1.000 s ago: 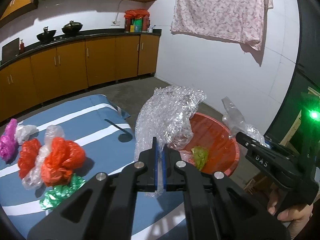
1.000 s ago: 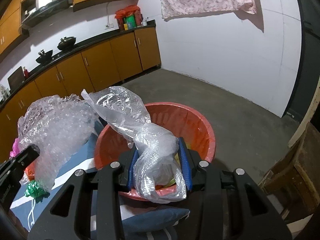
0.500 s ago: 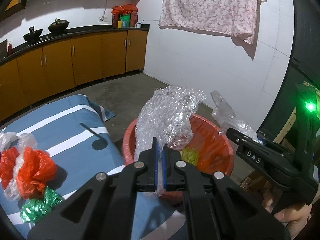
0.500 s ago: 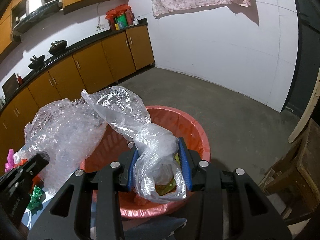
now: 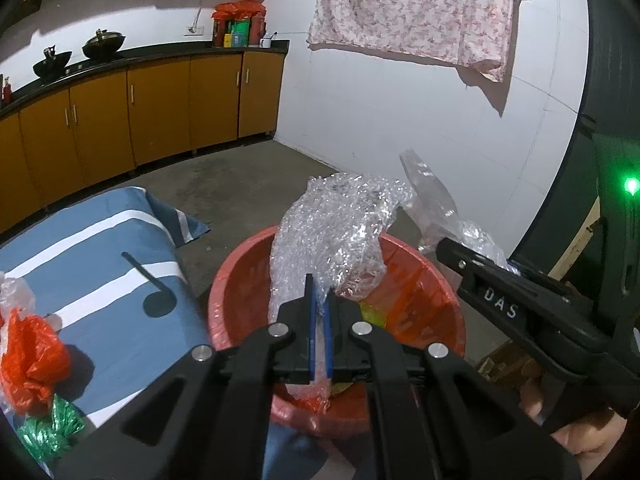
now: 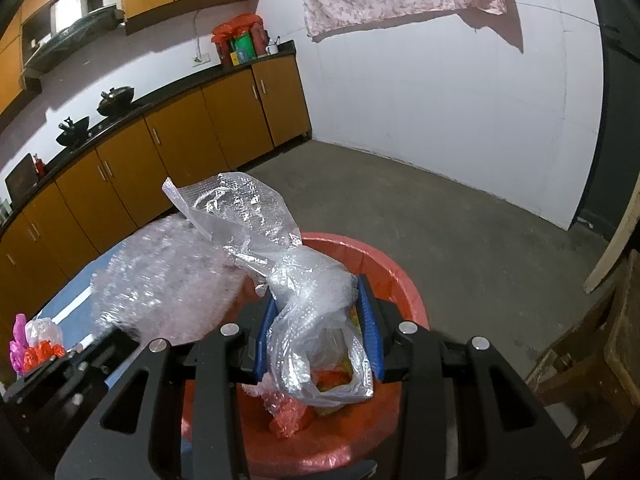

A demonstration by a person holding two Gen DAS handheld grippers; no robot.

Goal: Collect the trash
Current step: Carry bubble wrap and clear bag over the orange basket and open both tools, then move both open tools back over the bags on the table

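A red plastic basin stands on the floor with yellow-green and red scraps in its bottom. My left gripper is shut on a crumpled sheet of bubble wrap, which hangs over the basin. My right gripper is shut on a clear plastic bag, also held above the basin. Both grippers sit side by side, the right one at the right edge of the left wrist view.
A blue striped cloth lies left of the basin with red, green and pink bags on it. Orange cabinets line the far wall. Wooden furniture stands right of the basin. A person's hand holds the right gripper.
Both grippers have carried their plastic to the right, from the cloth's edge to above the basin. The bags on the cloth have slid toward the left of the views.
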